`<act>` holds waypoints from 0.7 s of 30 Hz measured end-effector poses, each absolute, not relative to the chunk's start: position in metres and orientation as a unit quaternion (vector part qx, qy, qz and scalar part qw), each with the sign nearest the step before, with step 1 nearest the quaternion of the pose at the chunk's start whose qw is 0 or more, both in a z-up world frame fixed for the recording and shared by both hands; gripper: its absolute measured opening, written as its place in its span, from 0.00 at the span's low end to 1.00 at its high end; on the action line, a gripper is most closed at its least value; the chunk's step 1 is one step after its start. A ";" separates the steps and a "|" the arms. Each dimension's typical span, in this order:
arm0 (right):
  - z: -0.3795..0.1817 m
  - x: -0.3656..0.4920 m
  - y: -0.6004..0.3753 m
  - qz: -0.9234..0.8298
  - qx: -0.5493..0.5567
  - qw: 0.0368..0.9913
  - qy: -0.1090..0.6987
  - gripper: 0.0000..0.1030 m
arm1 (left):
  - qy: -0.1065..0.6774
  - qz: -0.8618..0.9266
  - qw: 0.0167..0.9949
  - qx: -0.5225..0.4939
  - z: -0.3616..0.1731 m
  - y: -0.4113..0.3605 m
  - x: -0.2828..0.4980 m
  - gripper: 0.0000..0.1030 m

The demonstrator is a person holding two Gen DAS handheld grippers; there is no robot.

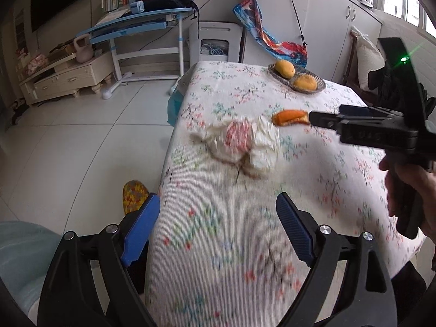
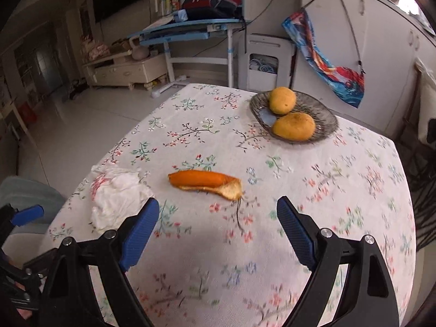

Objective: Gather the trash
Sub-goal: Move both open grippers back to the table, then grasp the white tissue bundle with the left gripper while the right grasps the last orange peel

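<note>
Floral tablecloth (image 2: pixel 313 199) covers the table on which the work takes place, with tiled floor to its left. Left gripper (image 1: pixel 218 212) has both blue pads spread wide and grasps nothing; it hangs over the near table edge, aimed at the crumpled tissue (image 1: pixel 239 144) ahead. Right gripper (image 2: pixel 218 218) is likewise spread wide and empty, with the orange peel (image 2: pixel 207 184) lying just beyond its fingertips, apart from them. The tissue lies left of the peel, near the table's left edge. Farther back, a dish (image 2: pixel 324 114) holds 2 mangoes (image 2: pixel 282 100), which are likely not trash. Judged step: approach, no pickup yet. Next move calls for lowering each gripper around its item, then closing.
</note>
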State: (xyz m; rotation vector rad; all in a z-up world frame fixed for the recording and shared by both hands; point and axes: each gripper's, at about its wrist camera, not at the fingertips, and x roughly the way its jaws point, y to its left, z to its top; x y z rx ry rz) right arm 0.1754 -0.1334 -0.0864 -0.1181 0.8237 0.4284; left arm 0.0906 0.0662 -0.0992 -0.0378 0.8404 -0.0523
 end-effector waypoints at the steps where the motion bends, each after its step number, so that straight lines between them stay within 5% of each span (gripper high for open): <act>1: -0.088 0.179 -0.131 0.214 -0.062 0.890 0.399 0.82 | 0.405 -0.032 0.913 -0.020 -0.098 0.066 0.098 0.82; 12: -0.108 0.210 -0.117 0.273 -0.071 0.863 0.419 0.80 | 0.392 -0.066 0.918 -0.017 -0.096 0.057 0.145 0.82; 18: -0.113 0.208 -0.117 0.288 -0.071 0.853 0.430 0.65 | 0.408 -0.072 0.910 -0.015 -0.107 0.049 0.167 0.82; 21: -0.113 0.205 -0.126 0.282 -0.062 0.855 0.431 0.49 | 0.419 -0.072 0.905 0.004 -0.114 0.040 0.173 0.82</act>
